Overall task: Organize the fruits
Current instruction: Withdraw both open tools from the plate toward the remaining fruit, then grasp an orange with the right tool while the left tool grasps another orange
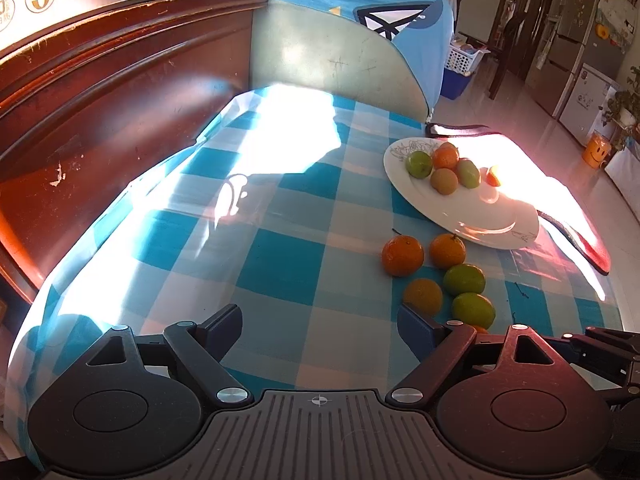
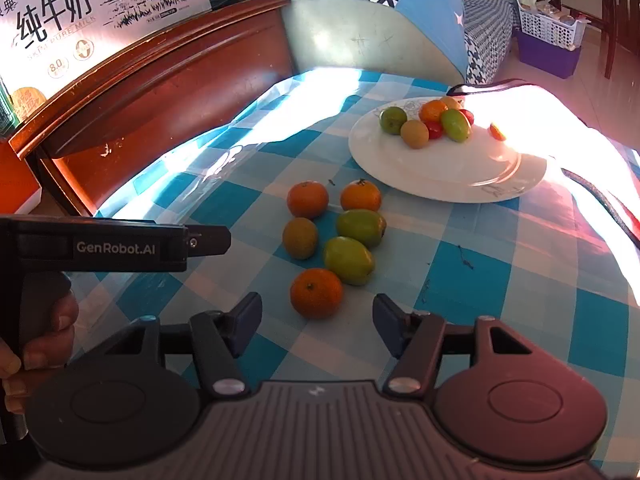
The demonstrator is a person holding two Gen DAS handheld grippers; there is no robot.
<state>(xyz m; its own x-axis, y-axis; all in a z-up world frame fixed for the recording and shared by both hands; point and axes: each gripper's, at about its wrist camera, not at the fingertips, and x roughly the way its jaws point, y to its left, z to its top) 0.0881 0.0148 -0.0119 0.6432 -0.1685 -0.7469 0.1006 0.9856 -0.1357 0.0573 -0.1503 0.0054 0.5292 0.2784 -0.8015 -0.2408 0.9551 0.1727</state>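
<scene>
A white plate (image 2: 448, 168) on the blue checked tablecloth (image 2: 500, 300) holds several small fruits, among them a green one (image 2: 393, 120) and an orange one (image 2: 433, 111). Loose fruit lies in front of the plate: oranges (image 2: 307, 199) (image 2: 361, 196), two green fruits (image 2: 361, 227) (image 2: 349, 260) and a brownish one (image 2: 300, 238). My right gripper (image 2: 317, 315) is open, with the nearest orange (image 2: 316, 290) just ahead of its fingertips and untouched by the pads. My left gripper (image 1: 320, 320) is open over bare cloth, the loose fruit (image 1: 423, 296) to its right and the plate (image 1: 472, 208) further off.
A dark wooden board (image 2: 168, 92) runs along the table's left side, with a milk carton box (image 2: 80, 12) behind it. A person's hand (image 2: 44, 332) holds the left gripper's handle. A red and black mat (image 1: 592, 248) lies under the plate near the right table edge.
</scene>
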